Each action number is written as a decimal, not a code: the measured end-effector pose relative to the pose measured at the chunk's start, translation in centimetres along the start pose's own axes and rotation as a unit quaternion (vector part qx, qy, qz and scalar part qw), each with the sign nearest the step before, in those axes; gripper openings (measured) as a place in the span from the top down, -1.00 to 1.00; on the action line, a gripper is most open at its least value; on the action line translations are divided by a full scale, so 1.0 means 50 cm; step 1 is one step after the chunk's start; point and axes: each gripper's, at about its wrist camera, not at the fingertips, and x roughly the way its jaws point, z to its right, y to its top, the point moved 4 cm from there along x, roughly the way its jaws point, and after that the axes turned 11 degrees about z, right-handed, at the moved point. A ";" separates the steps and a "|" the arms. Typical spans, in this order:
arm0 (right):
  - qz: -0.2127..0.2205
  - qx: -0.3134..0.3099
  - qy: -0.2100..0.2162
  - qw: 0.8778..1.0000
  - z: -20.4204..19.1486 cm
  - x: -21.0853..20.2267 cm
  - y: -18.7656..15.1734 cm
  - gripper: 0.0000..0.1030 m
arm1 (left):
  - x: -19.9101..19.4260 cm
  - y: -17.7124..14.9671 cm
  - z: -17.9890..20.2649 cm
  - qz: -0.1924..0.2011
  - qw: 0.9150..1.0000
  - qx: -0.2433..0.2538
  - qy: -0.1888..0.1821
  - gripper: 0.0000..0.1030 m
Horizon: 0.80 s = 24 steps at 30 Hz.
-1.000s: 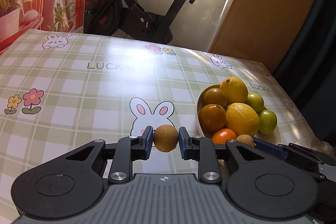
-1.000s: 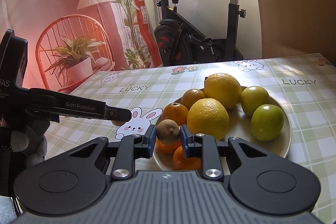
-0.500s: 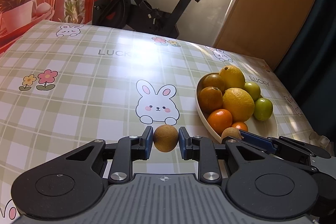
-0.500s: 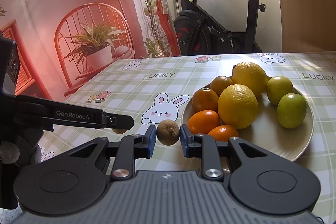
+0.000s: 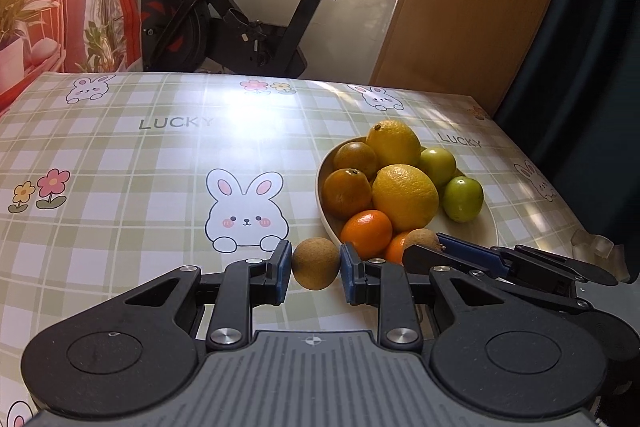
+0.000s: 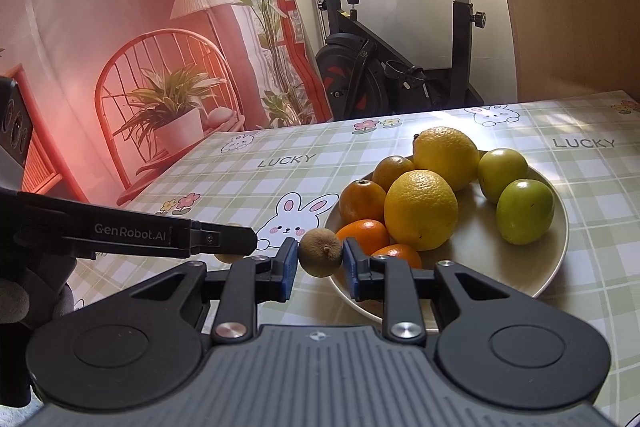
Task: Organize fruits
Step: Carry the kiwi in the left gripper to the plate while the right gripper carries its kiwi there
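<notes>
My left gripper [image 5: 315, 265] is shut on a round brown fruit [image 5: 315, 263], held over the tablecloth just left of the cream plate [image 5: 489, 227]. My right gripper [image 6: 320, 259] is shut on a fuzzy brown kiwi [image 6: 321, 257] at the plate's [image 6: 536, 279] near-left rim. The plate holds two lemons [image 6: 421, 210], several oranges [image 6: 362, 201] and two green fruits [image 6: 525, 211]. The right gripper's fingers [image 5: 460, 254] and its kiwi [image 5: 421, 237] show in the left wrist view. The left gripper's finger [image 6: 224, 242] shows in the right wrist view.
The table has a green checked cloth [image 5: 140, 163] with bunnies and "LUCKY" print. An exercise bike [image 5: 240, 15] stands beyond the far edge. A wooden panel [image 5: 472, 7] is at the back right. A red backdrop with a chair and plant [image 6: 160, 107] is on the left.
Both grippers have pulled back from the plate toward the near-left, each still holding its brown fruit. The kiwi left the fruit pile and now hangs at the plate's rim.
</notes>
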 end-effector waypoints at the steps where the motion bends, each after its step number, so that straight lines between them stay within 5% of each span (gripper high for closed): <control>1: 0.003 0.003 -0.003 1.000 0.006 -0.004 0.001 0.48 | 0.003 0.001 0.008 -0.001 1.000 0.005 -0.004 0.46; 13: 0.036 0.029 -0.069 0.997 0.119 -0.056 0.010 0.48 | 0.055 0.006 0.116 -0.026 0.997 0.039 -0.066 0.46; 24: 0.038 -0.042 -0.082 0.995 0.177 -0.040 0.009 0.48 | 0.118 0.008 0.185 -0.047 0.992 0.066 -0.096 0.46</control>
